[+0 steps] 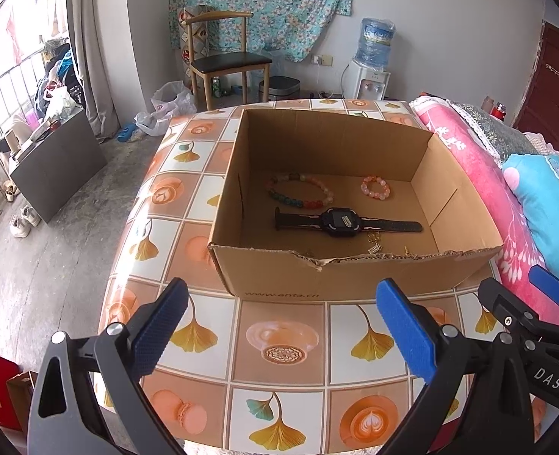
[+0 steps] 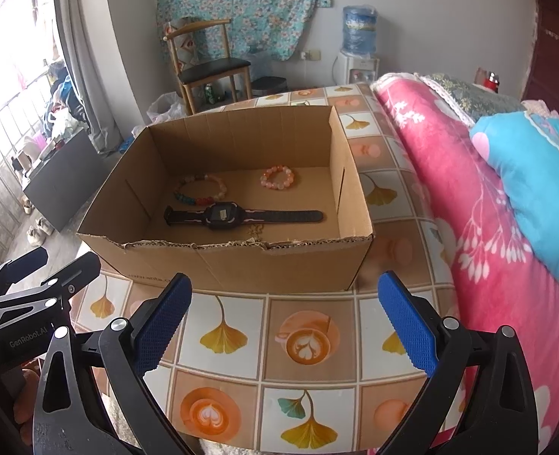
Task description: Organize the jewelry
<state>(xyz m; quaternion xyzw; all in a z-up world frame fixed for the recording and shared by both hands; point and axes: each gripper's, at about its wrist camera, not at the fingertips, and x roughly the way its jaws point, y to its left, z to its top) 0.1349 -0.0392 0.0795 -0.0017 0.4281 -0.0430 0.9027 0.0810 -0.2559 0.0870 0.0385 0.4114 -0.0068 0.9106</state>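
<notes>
An open cardboard box (image 1: 271,276) (image 2: 287,265) stands on the patterned table. Inside it lie a multicoloured bead bracelet (image 1: 300,190) (image 2: 200,189), a small pink bead bracelet (image 1: 375,187) (image 2: 277,177), a black watch (image 1: 345,222) (image 2: 241,217) and a small gold chain piece (image 1: 374,244) (image 2: 256,230) partly hidden by the torn front wall. My left gripper (image 1: 283,314) hovers open in front of the box, nothing between its blue pads. My right gripper (image 2: 285,309) is open too, just short of the box's front wall. The right gripper (image 1: 525,303) shows at the left view's right edge.
The table (image 1: 287,345) (image 2: 302,345) has a tile-pattern cover with ginkgo leaves. A pink blanket (image 2: 468,197) and blue pillow (image 2: 537,174) border its right side. A wooden chair (image 1: 226,60), water dispenser (image 1: 370,72) and bags stand on the floor beyond.
</notes>
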